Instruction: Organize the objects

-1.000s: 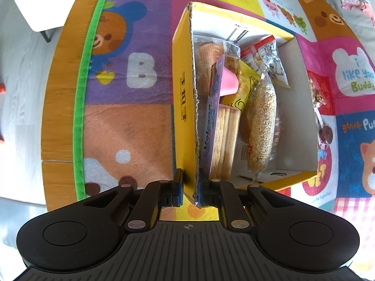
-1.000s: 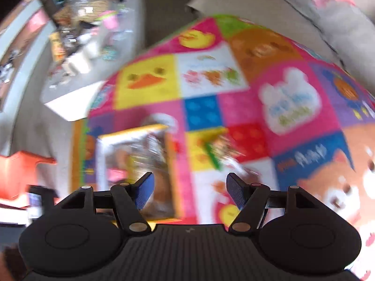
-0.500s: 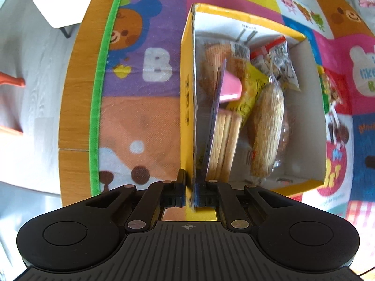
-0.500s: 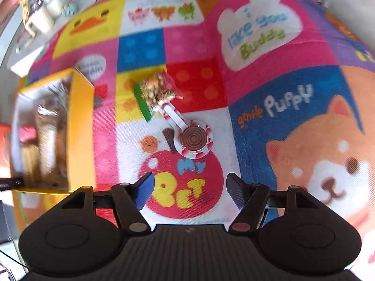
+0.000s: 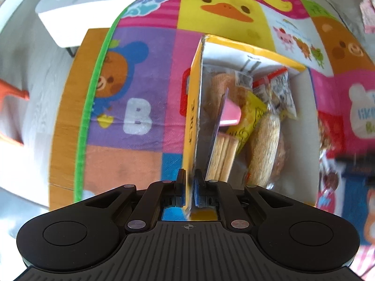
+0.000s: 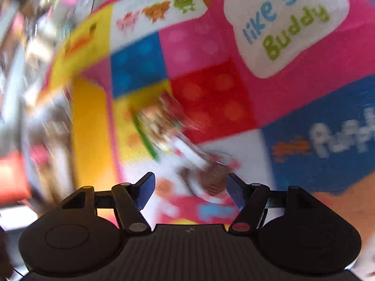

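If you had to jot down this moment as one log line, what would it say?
left gripper: shut on yellow box wall | right gripper: open, above swirl lollipop on play mat | box: holds snack packs

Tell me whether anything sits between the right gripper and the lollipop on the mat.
Nothing visible does. The right gripper is open just above the lollipop, with only bare mat around its head. The snack bag lies beyond, by the stick end, out of the way. The picture is blurred.
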### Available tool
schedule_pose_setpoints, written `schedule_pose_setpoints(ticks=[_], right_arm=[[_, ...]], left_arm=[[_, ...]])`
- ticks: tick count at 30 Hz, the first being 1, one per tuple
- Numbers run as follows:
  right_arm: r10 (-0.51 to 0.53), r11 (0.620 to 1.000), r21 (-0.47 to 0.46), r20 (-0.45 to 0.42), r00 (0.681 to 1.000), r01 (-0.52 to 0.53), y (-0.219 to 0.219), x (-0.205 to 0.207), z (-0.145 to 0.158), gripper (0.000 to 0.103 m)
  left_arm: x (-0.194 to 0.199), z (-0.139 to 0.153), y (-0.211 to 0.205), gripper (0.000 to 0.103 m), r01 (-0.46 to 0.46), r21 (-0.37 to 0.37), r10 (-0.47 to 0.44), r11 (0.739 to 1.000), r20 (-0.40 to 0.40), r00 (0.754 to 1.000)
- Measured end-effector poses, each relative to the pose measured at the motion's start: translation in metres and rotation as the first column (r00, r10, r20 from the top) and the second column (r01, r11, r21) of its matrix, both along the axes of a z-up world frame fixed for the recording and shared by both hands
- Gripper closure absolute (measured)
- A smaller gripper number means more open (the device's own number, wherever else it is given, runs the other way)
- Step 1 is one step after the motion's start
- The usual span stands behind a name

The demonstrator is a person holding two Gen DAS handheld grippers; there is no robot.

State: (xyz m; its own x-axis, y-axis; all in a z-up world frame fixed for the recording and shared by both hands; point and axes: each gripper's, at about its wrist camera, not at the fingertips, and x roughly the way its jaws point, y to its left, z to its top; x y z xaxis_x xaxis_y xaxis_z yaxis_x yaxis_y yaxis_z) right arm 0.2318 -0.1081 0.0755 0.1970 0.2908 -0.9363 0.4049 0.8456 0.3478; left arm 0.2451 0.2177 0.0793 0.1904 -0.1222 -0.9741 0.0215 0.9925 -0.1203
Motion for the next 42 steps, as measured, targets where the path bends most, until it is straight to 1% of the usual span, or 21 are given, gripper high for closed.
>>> schedule_pose_setpoints(ticks=[3, 6, 7, 8, 9, 10, 12, 13, 14, 15, 18, 19, 20, 24, 26, 28, 31, 33, 35, 38, 42], right_arm=[[-0.197, 0.977, 0.078, -0.044, 0.98, 0.2, 0.002, 0.019, -0.013, 0.035], [-0.291, 0.952, 0.076, -0.08, 0.954, 0.296, 0.011, 0.039, -0.028, 0.035], [-0.29, 0.954, 0.056, -0.092, 0.953, 0.296, 0.015, 0.046, -0.032, 0.034], [-0.284, 0.957, 0.033, -0.098, 0.954, 0.288, 0.02, 0.051, -0.035, 0.026], [-0.275, 0.96, 0.018, -0.1, 0.956, 0.278, 0.025, 0.055, -0.035, 0.022], [-0.252, 0.968, -0.015, -0.097, 0.963, 0.252, 0.032, 0.06, -0.034, 0.02], [-0.184, 0.98, -0.092, -0.083, 0.979, 0.177, 0.048, 0.065, -0.03, 0.022], [-0.145, 0.981, -0.142, -0.067, 0.987, 0.135, 0.054, 0.066, -0.027, 0.034], [-0.097, 0.981, -0.176, -0.069, 0.993, 0.084, 0.059, 0.066, -0.027, 0.058], [-0.073, 0.981, -0.183, -0.083, 0.994, 0.057, 0.06, 0.064, -0.027, 0.061], [-0.062, 0.982, -0.183, -0.1, 0.993, 0.043, 0.055, 0.05, -0.023, 0.075], [-0.052, 0.979, -0.199, -0.102, 0.993, 0.03, 0.054, 0.044, -0.019, 0.086], [-0.035, 0.978, -0.21, -0.099, 0.994, 0.014, 0.053, 0.037, -0.014, 0.089], [0.045, 0.968, -0.245, -0.074, 0.996, -0.062, 0.055, -0.001, 0.015, 0.089], [0.085, 0.963, -0.252, -0.059, 0.995, -0.097, 0.054, -0.02, 0.03, 0.089], [0.108, 0.963, -0.244, -0.035, 0.993, -0.114, 0.055, -0.035, 0.042, 0.089], [0.129, 0.957, -0.26, -0.005, 0.992, -0.126, 0.059, -0.053, 0.054, 0.089], [0.141, 0.953, -0.271, 0.002, 0.99, -0.135, 0.061, -0.059, 0.055, 0.085], [0.121, 0.959, -0.259, 0.007, 0.993, -0.115, 0.058, -0.061, 0.054, 0.071], [0.037, 0.976, -0.213, 0.007, 0.999, -0.034, 0.046, -0.055, 0.048, 0.056], [-0.11, 0.988, -0.108, 0.022, 0.994, 0.111, 0.023, -0.026, 0.039, 0.054]], left_arm=[[-0.007, -0.002, -0.003, 0.093, 0.041, 0.019, -0.041, 0.999, -0.003, 0.999], [-0.014, -0.005, -0.002, 0.092, 0.064, 0.024, -0.064, 0.998, 0.006, 0.998], [-0.015, -0.007, -0.002, 0.091, 0.065, 0.023, -0.065, 0.998, 0.007, 0.998], [-0.015, -0.009, -0.002, 0.091, 0.065, 0.02, -0.065, 0.998, 0.006, 0.998], [-0.014, -0.011, -0.001, 0.091, 0.065, 0.017, -0.065, 0.998, 0.003, 0.998], [-0.013, -0.014, -0.001, 0.089, 0.065, 0.014, -0.065, 0.998, -0.004, 0.998], [-0.009, -0.02, 0.001, 0.088, 0.062, 0.006, -0.062, 0.998, -0.02, 0.998], [-0.008, -0.022, 0.001, 0.086, 0.061, 0.004, -0.061, 0.998, -0.024, 0.998], [-0.007, -0.023, 0.002, 0.084, 0.059, 0.003, -0.059, 0.998, -0.024, 0.998], [-0.007, -0.024, 0.003, 0.081, 0.058, 0.005, -0.058, 0.998, -0.02, 0.998], [-0.01, -0.024, 0.005, 0.073, 0.067, 0.019, -0.067, 0.998, -0.001, 0.998], [-0.011, -0.024, 0.005, 0.071, 0.069, 0.023, -0.069, 0.997, 0.004, 0.998], [-0.011, -0.023, 0.006, 0.071, 0.068, 0.026, -0.069, 0.997, 0.007, 0.998], [-0.011, -0.023, 0.006, 0.073, 0.078, 0.026, -0.078, 0.997, 0.001, 0.997], [-0.009, -0.023, 0.005, 0.076, 0.095, 0.015, -0.095, 0.995, -0.003, 0.996], [-0.007, -0.023, 0.004, 0.086, 0.117, -0.002, -0.117, 0.993, -0.013, 0.993], [-0.004, -0.022, -0.003, 0.092, 0.168, 0.01, -0.168, 0.986, -0.017, 0.986], [-0.006, -0.021, -0.007, 0.094, 0.184, 0.021, -0.184, 0.983, -0.009, 0.983], [-0.009, -0.018, -0.009, 0.094, 0.196, 0.028, -0.196, 0.98, 0.007, 0.981], [-0.011, -0.017, -0.006, 0.094, 0.192, 0.011, -0.192, 0.981, 0.015, 0.981], [-0.01, -0.017, 0.0, 0.094, 0.148, -0.012, -0.148, 0.989, 0.004, 0.989]])
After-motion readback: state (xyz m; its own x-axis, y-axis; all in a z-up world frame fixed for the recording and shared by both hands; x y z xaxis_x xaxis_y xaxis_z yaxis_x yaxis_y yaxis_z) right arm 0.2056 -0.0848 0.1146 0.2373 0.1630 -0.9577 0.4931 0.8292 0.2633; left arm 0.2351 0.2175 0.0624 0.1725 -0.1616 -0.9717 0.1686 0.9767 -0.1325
